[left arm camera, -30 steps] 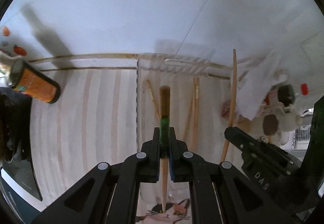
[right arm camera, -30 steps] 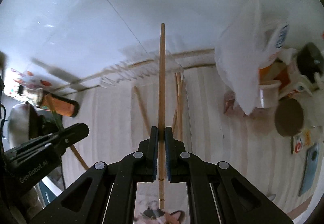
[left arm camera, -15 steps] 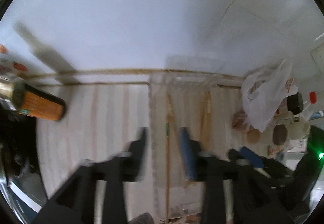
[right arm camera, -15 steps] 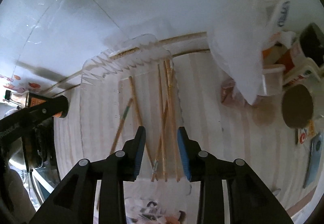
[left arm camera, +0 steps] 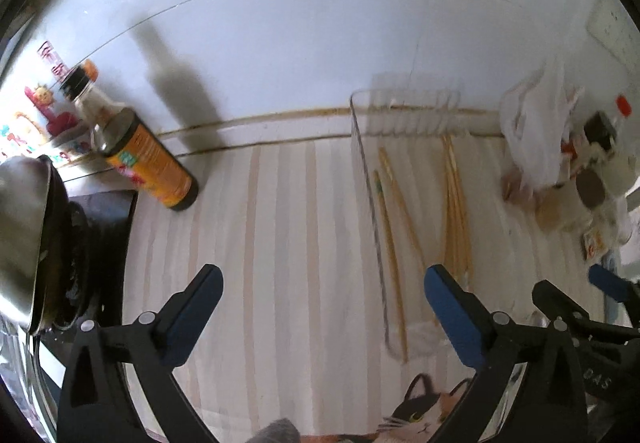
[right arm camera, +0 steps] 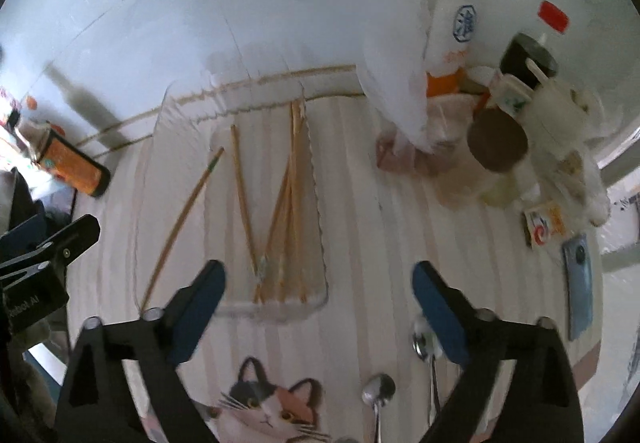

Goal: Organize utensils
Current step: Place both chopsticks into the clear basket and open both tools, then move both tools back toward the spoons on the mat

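A clear plastic tray [right arm camera: 188, 111] lies on the striped counter and also shows in the left wrist view [left arm camera: 360, 163]. Several wooden chopsticks [right arm camera: 292, 183] lie in it, also in the left wrist view [left arm camera: 456, 211]. A green-banded chopstick [right arm camera: 184, 215] lies slanted at the tray's left, also in the left wrist view [left arm camera: 386, 243]. Two metal spoons [right arm camera: 378, 397] lie near the cat mat. My left gripper [left arm camera: 320, 285] is open and empty, raised left of the tray. My right gripper [right arm camera: 316, 283] is open and empty above the tray's near end.
An orange-labelled sauce bottle [left arm camera: 136, 151] stands at the left by a stove with a metal pot [left arm camera: 24, 243]. A white plastic bag [right arm camera: 396, 63], cups and jars [right arm camera: 496, 139] crowd the right. A phone [right arm camera: 578, 279] lies at the right. A cat-print mat [right arm camera: 264, 407] lies in front.
Both grippers have opened and let go of their chopsticks, which now lie in the tray. Both grippers have pulled back and up from the tray.
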The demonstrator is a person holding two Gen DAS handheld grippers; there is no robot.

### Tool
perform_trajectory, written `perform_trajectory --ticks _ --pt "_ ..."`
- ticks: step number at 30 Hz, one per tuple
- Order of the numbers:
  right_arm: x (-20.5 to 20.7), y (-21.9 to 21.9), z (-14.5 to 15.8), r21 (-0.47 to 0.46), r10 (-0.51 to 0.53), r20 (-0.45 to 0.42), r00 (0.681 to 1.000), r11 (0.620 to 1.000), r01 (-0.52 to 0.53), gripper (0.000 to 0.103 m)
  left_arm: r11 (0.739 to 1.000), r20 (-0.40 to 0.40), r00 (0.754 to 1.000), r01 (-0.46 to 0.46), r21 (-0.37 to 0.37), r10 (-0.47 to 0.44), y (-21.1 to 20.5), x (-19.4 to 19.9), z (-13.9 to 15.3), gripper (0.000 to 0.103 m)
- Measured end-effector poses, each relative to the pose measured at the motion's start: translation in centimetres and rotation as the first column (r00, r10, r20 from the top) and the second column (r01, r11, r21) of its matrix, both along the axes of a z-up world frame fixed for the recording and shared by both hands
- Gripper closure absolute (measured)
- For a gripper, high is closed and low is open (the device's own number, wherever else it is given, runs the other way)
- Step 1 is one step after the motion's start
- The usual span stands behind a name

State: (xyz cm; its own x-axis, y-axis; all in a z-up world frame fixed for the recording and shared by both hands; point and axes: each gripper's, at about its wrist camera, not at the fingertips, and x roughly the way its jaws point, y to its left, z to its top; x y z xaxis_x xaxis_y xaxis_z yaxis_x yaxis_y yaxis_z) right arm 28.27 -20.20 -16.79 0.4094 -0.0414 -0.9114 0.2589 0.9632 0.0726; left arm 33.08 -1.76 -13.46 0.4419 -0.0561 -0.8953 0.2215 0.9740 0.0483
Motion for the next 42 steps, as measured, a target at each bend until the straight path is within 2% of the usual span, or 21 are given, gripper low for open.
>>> perform_trajectory --ticks 5,13,25,29,34,37,39,40,41,42 --pt "-2.8 0.9 0.9 -0.109 -0.011 0.058 0.998 0.994 0.017 0.002 1.000 0.055 0.998 -0.023 0.013 0.022 0.1 -3.3 0.6 0.000" --pt "-9.0 0.2 6.2 -0.163 -0.003 0.200 0.980 0.986 0.036 0.002 0.997 0.162 0.984 -0.075 -0.033 0.080 0.7 -9.0 5.2 0.000" --pt "-16.2 -0.1 12.9 -0.164 0.032 0.366 0.930 0.986 0.031 0.002 0.992 0.249 0.962 -0.092 -0.089 0.112 0.6 -15.5 10.8 0.000" --pt "-17.4 -1.1 13.9 -0.094 0.029 0.410 0.912 0.996 0.011 0.002 0.985 0.264 0.951 -0.137 -0.102 0.160 0.7 -16.5 11.7 0.000" --pt "-18.5 -3.5 13.3 -0.059 -0.004 0.455 0.890 0.998 0.035 0.001 0.987 0.276 0.948 -0.138 -0.083 0.156 -0.6 -16.9 11.1 0.000" --pt "-18.5 -5.9 11.4 -0.050 -0.037 0.418 0.908 0.997 0.064 0.002 0.990 0.279 0.950 -0.135 -0.050 0.143 -2.4 -16.9 9.2 0.000" --pt "-18.6 -7.7 9.7 -0.034 -0.068 0.372 0.926 0.996 0.087 0.002 0.994 0.233 0.966 -0.106 -0.037 0.112 -3.8 -16.7 7.4 0.000" --pt "-18.7 -8.6 8.8 -0.023 -0.083 0.351 0.933 0.995 0.097 0.007 0.995 0.201 0.974 -0.096 -0.028 0.100 -4.6 -16.6 6.2 0.000" --pt "-18.7 -9.8 7.4 -0.001 -0.105 0.316 0.943 0.994 0.111 0.021 0.996 0.168 0.982 -0.087 -0.014 0.088 -5.7 -16.5 4.8 0.000" --pt "-18.7 -10.6 6.5 0.009 -0.120 0.292 0.949 0.992 0.123 0.029 0.997 0.132 0.989 -0.072 -0.005 0.072 -6.7 -16.4 3.2 0.000"
